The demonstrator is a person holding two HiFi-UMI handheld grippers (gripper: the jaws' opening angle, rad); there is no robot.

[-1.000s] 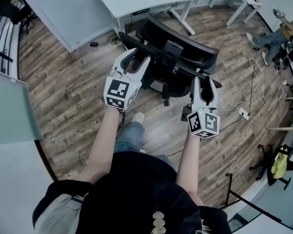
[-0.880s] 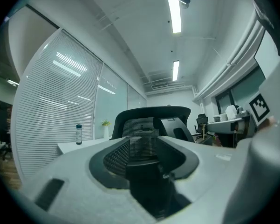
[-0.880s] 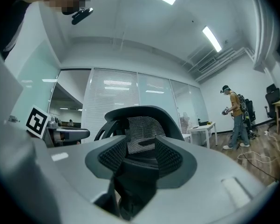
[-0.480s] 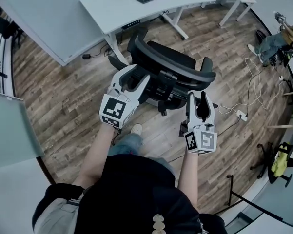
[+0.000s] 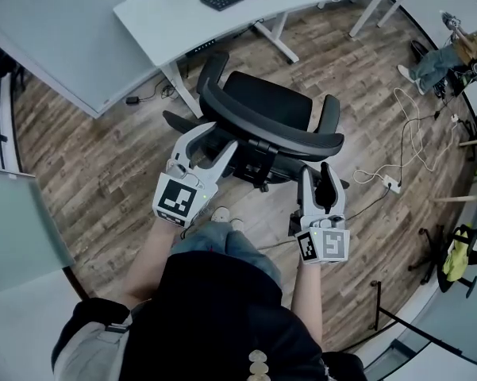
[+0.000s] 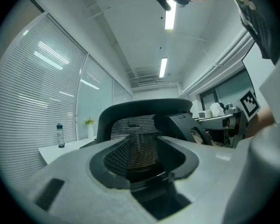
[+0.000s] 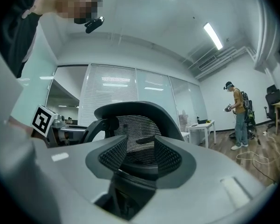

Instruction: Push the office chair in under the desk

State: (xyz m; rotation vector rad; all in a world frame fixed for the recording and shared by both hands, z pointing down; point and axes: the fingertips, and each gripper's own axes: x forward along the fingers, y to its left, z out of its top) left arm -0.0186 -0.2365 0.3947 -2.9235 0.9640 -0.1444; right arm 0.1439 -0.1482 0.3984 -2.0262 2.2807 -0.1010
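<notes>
Both stand wide open and empty: left gripper (image 5: 214, 143) and right gripper (image 5: 317, 182), behind the black mesh office chair (image 5: 270, 113). Probably the approach step; next, press its backrest toward the white desk (image 5: 182, 14).

The right gripper (image 7: 140, 149) is pointing level at the chair (image 7: 135, 120), its grey jaws standing apart, and the black mesh back is showing in the gap between them; whether the jaws are touching it cannot be told. A marker cube (image 7: 43, 119) is showing at the left, beside the chair's frame. Behind the chair, blinds (image 7: 114, 94) are covering a glass wall. To the right, a white desk (image 7: 200, 126) is standing on the wood floor (image 7: 265, 146), a cable (image 7: 256, 161) is lying looped there, and a person (image 7: 237, 115) is standing well off, holding something.
</notes>
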